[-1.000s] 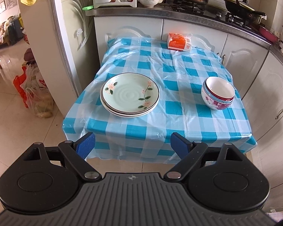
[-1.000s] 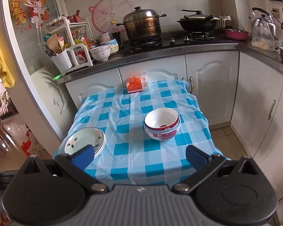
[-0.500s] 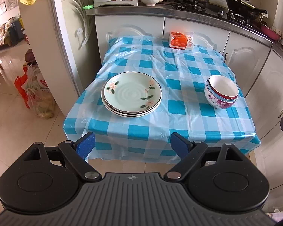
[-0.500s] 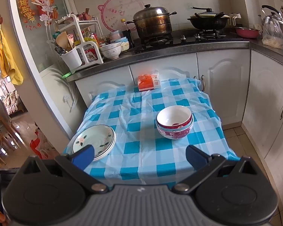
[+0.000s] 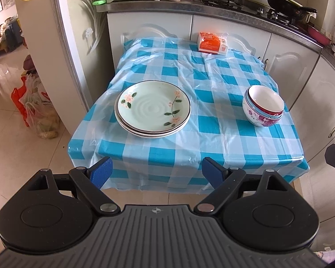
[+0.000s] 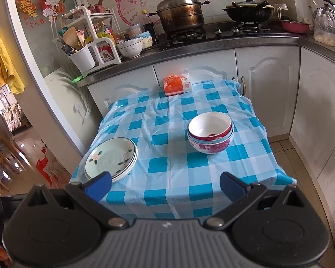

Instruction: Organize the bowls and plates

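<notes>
A stack of pale green floral plates point(image 5: 153, 109) sits on the left of the blue checked table point(image 5: 189, 147); it also shows in the right wrist view point(image 6: 110, 158). A stack of nested bowls point(image 5: 263, 105), white and red on top, floral at the bottom, stands on the right, also in the right wrist view point(image 6: 210, 131). My left gripper point(image 5: 156, 172) is open and empty, in front of the table's near edge. My right gripper point(image 6: 165, 186) is open and empty, over the near edge.
An orange and white packet point(image 5: 212, 43) lies at the table's far edge. White cabinets point(image 6: 268, 84) stand behind and to the right. The counter holds a pot point(image 6: 181, 14), a wok point(image 6: 248, 11) and a utensil rack point(image 6: 89, 47). Bags point(image 5: 35, 109) sit on the floor at left.
Both grippers have moved forward, closer to the table; the plates and bowls look larger. Both stay open. Nothing on the table has moved.
</notes>
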`<state>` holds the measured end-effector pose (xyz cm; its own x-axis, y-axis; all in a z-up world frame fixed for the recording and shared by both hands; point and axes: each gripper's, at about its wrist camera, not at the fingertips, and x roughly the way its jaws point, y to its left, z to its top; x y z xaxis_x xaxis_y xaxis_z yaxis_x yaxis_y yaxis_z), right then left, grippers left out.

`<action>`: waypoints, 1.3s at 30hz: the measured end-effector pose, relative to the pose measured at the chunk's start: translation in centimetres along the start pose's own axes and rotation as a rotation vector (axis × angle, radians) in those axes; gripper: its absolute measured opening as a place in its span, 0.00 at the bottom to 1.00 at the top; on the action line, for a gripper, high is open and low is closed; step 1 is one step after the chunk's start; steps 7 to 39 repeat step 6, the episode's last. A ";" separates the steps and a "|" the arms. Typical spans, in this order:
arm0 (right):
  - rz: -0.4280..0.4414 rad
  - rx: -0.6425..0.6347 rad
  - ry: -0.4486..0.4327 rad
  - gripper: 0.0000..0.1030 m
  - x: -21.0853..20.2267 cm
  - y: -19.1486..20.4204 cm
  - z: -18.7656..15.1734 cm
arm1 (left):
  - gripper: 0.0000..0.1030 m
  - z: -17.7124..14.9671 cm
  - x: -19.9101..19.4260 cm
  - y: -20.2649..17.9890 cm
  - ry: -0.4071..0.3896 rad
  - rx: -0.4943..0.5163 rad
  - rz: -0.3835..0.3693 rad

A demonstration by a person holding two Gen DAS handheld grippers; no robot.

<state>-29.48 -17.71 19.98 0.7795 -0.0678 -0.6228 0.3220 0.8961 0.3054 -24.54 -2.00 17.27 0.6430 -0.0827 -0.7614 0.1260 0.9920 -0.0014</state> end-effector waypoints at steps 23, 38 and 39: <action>-0.017 0.018 0.021 0.99 1.2 -0.2 -0.1 | 1.00 0.3 1.6 -0.1 0.021 0.002 0.001; -0.017 0.018 0.021 0.99 1.2 -0.2 -0.1 | 1.00 0.3 1.6 -0.1 0.021 0.002 0.001; -0.017 0.018 0.021 0.99 1.2 -0.2 -0.1 | 1.00 0.3 1.6 -0.1 0.021 0.002 0.001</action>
